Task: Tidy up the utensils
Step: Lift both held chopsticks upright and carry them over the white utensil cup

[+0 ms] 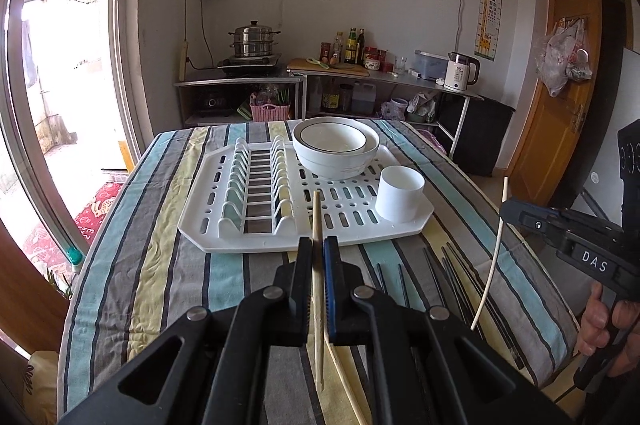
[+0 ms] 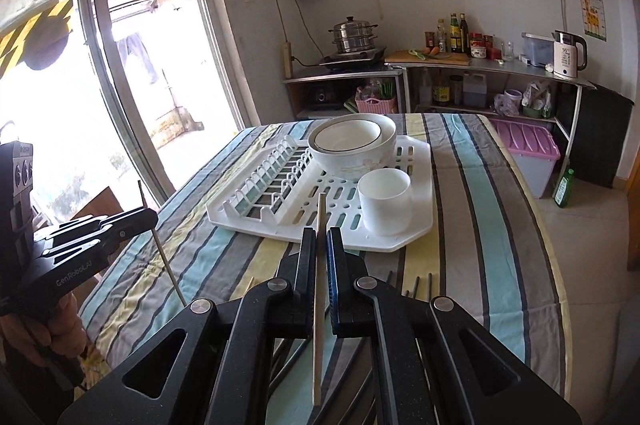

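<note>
My left gripper (image 1: 318, 245) is shut on a pale wooden chopstick (image 1: 317, 217) and holds it upright above the striped table. My right gripper (image 2: 320, 235) is shut on another pale wooden chopstick (image 2: 319, 289), also lifted. Each gripper shows in the other's view: the right one (image 1: 508, 211) with its chopstick (image 1: 494, 257), the left one (image 2: 150, 219) with its chopstick (image 2: 166, 265). A white utensil cup (image 1: 400, 198) (image 2: 385, 200) stands on the white drying rack (image 1: 280, 237) (image 2: 420, 185). Another pale chopstick (image 1: 344, 377) and several dark chopsticks (image 1: 452, 273) (image 2: 416, 287) lie on the tablecloth.
Two stacked white bowls (image 1: 335, 149) (image 2: 352, 147) sit at the back of the rack, beside its plate slots (image 1: 256, 185). A shelf with a steamer pot (image 1: 254, 39), bottles and a kettle (image 1: 460, 71) lines the far wall. A pink-lidded bin (image 2: 528, 149) stands on the floor right of the table.
</note>
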`<state>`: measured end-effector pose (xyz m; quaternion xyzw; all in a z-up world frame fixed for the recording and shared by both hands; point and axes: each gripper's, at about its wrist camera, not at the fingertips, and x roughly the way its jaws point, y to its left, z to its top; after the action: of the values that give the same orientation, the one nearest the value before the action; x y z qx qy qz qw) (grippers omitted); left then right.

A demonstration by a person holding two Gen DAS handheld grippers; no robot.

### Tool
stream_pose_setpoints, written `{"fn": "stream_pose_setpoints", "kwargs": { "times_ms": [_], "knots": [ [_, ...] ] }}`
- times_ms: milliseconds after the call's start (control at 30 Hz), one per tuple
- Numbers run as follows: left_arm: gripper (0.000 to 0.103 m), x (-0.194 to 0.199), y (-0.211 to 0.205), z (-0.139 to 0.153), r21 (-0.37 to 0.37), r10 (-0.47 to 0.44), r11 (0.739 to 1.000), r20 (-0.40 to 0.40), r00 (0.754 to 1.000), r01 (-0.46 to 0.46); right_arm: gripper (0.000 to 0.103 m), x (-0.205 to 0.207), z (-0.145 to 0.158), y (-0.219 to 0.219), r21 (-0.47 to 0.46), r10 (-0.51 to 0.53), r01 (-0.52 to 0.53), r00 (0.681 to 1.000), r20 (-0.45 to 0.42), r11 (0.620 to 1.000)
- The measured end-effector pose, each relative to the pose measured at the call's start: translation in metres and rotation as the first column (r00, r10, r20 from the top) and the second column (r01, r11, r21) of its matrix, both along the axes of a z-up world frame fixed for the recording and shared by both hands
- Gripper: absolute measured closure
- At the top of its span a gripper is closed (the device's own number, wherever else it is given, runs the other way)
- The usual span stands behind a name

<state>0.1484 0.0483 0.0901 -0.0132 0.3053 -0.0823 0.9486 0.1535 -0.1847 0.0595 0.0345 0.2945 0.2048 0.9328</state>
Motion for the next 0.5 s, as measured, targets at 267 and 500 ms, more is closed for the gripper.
{"fn": "stream_pose_setpoints", "kwargs": {
  "times_ms": [267, 500],
  "knots": [
    [0.097, 0.025, -0.017, 0.029, -0.017, -0.05, 0.999, 0.045, 0.998, 0.05, 0.098, 0.023, 0.022, -0.014, 0.018, -0.021, 0.02, 0.998, 0.061, 1.0],
    [0.097, 0.077, -0.04, 0.047, -0.073, -0.102, 0.992, 0.061, 0.993, 0.106, 0.098, 0.06, 0.039, -0.025, 0.03, -0.056, 0.053, 0.993, 0.104, 0.998]
  ]
}}
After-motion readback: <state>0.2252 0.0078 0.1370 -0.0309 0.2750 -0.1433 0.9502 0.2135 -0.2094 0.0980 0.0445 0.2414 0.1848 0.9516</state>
